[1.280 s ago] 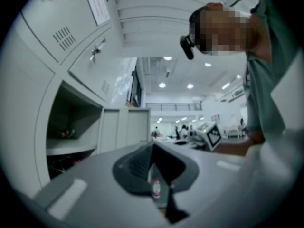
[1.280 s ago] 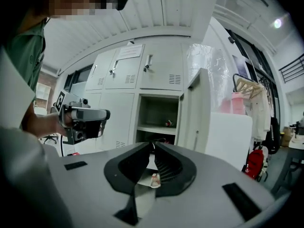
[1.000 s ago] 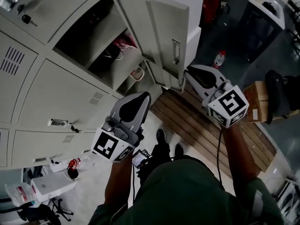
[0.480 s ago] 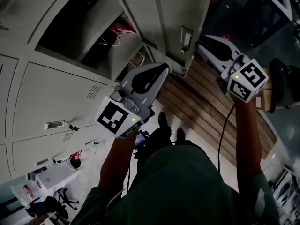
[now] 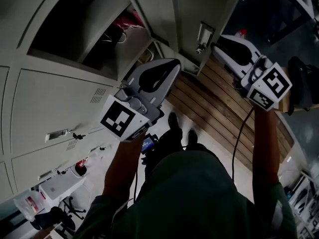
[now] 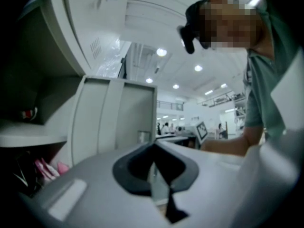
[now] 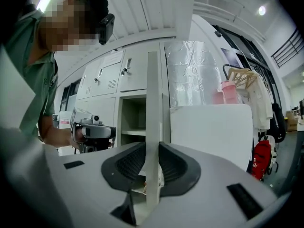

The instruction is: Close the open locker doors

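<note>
The open locker door [image 5: 189,9] swings out from a grey bank of lockers at the top of the head view, with its latch handle [image 5: 204,34] facing me. Its compartment [image 5: 84,29] holds pink things [image 5: 130,20] on a shelf. My right gripper [image 5: 218,41] is at the door's free edge. In the right gripper view that edge [image 7: 152,94] runs upright between the jaws of the right gripper [image 7: 152,148], which are shut on it. My left gripper [image 5: 174,63] hangs shut and empty just below the opening. The door's inner face [image 6: 114,118] fills the left gripper view beyond the left gripper [image 6: 153,148].
Closed locker doors [image 5: 55,103] with a key in a lock [image 5: 75,135] lie at the left. A slatted wooden bench [image 5: 224,118] runs under the door. A white panel [image 7: 209,127] and a red extinguisher [image 7: 259,158] stand to the right of the lockers.
Both grippers have risen toward the open door. The right gripper has moved from beside the door onto its free edge, and the left has come up under the opening.
</note>
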`<control>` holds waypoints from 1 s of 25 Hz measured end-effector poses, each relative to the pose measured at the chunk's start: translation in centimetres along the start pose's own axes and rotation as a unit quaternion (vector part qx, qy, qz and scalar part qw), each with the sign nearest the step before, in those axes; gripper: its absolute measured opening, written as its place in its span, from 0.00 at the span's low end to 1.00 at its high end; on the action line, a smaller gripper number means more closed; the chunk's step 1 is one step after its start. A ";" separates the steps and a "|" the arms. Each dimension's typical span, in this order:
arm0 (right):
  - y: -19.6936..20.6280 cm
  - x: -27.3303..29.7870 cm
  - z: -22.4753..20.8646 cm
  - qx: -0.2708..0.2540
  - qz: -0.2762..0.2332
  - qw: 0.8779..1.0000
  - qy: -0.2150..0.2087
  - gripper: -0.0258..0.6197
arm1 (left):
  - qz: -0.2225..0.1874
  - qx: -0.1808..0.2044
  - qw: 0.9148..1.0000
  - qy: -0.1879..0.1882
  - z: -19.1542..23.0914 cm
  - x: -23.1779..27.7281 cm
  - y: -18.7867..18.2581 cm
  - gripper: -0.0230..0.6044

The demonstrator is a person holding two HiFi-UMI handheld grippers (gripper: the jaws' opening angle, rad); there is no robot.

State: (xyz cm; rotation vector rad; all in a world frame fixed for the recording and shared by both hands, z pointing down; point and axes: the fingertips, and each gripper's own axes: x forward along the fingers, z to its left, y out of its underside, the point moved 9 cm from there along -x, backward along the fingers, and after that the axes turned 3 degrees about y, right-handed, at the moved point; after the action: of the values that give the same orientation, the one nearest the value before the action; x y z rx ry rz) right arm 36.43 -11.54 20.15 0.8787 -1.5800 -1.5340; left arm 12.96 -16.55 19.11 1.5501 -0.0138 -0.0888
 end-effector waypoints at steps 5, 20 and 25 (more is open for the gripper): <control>-0.3 0.1 1.5 -0.003 -0.001 1.000 -0.011 0.16 | 0.002 0.001 1.000 -0.013 0.0 -0.9 -0.2 0.04; -0.8 4.0 9.2 -0.025 0.001 0.996 -0.087 0.15 | -0.006 -0.001 0.996 -0.086 -0.5 -7.3 0.0 0.04; -1.1 6.4 11.6 -0.031 0.002 0.993 -0.109 0.14 | -0.008 0.000 0.994 -0.108 -0.2 -9.8 0.0 0.04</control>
State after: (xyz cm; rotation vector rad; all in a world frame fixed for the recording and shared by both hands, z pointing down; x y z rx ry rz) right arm 23.17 -11.59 19.40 0.6902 -1.6753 -1.7145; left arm 3.21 -15.69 19.57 1.5346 -0.1713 -0.2689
